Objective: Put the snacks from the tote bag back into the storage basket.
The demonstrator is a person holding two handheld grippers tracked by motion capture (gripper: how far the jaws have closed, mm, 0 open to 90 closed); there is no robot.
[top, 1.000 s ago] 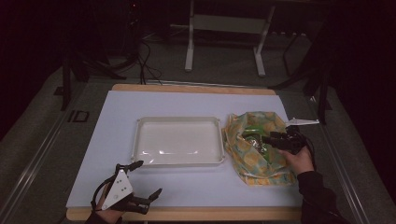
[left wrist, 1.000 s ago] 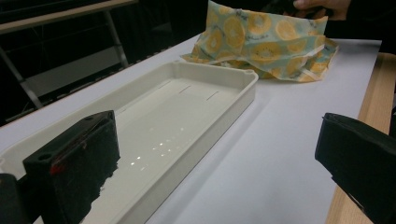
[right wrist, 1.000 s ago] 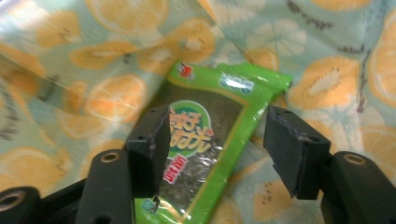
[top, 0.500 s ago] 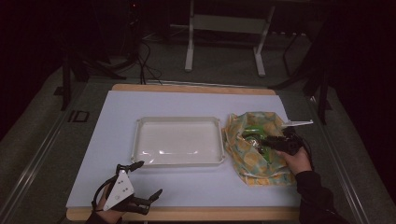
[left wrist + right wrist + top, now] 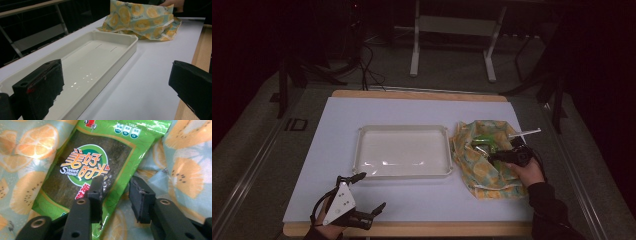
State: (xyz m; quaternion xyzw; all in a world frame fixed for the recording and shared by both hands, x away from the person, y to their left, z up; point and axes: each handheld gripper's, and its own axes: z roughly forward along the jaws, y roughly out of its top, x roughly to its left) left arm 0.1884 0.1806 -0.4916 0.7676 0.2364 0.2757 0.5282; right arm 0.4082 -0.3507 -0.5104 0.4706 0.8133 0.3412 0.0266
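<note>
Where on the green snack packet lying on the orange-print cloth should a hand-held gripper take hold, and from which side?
Probably the green snack packet is best pinched at its near edge, where the right hand-held gripper already straddles it, jaws apart. It lies flat and thin on the orange-print cloth, so come in low from the near side and keep the cloth out.

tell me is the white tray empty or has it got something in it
Empty. The white tray shows only its bare glossy floor in the high view and the left gripper view.
</note>
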